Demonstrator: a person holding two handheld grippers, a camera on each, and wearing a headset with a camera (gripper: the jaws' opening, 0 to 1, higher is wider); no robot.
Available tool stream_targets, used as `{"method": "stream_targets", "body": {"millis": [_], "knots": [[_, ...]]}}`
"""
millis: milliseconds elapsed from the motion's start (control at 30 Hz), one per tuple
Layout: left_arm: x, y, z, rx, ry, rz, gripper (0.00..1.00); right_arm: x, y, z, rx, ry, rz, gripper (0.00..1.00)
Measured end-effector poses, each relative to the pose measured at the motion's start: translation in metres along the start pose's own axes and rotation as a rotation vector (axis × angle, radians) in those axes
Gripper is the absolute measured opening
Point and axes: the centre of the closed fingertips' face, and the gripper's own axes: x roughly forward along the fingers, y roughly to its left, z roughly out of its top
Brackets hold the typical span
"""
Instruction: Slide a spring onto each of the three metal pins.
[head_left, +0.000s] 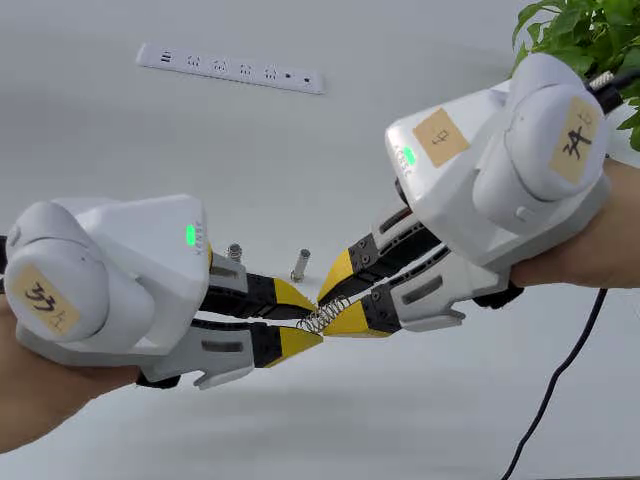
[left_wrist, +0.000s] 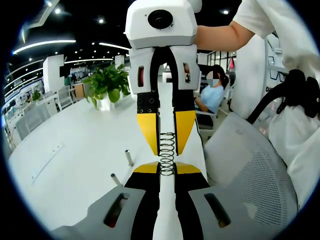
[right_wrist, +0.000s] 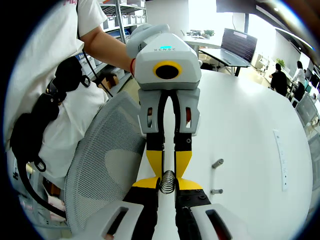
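jaws of left gripper (head_left: 303, 320) and right gripper (head_left: 337, 300) pinched one spring (head_left: 320, 318), and i feared tugging would stretch it.

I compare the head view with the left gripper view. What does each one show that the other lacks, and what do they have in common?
Head view: a black cable at the right, and paper labels on the gripper bodies.
Left gripper view: a mesh chair, a seated person behind it, and ceiling lights.
Both: the spring gripped by the left gripper and the right gripper, two pins on the white table, and the plant.
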Motion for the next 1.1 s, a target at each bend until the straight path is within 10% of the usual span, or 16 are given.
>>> {"method": "stream_targets", "body": {"millis": [1100], "knots": [[-0.0009,0.0019,-0.0037,-0.027,-0.021,0.012,0.07,0.0044,-0.0027,-0.0012,-0.018,0.024,-0.014,0.06]]}}
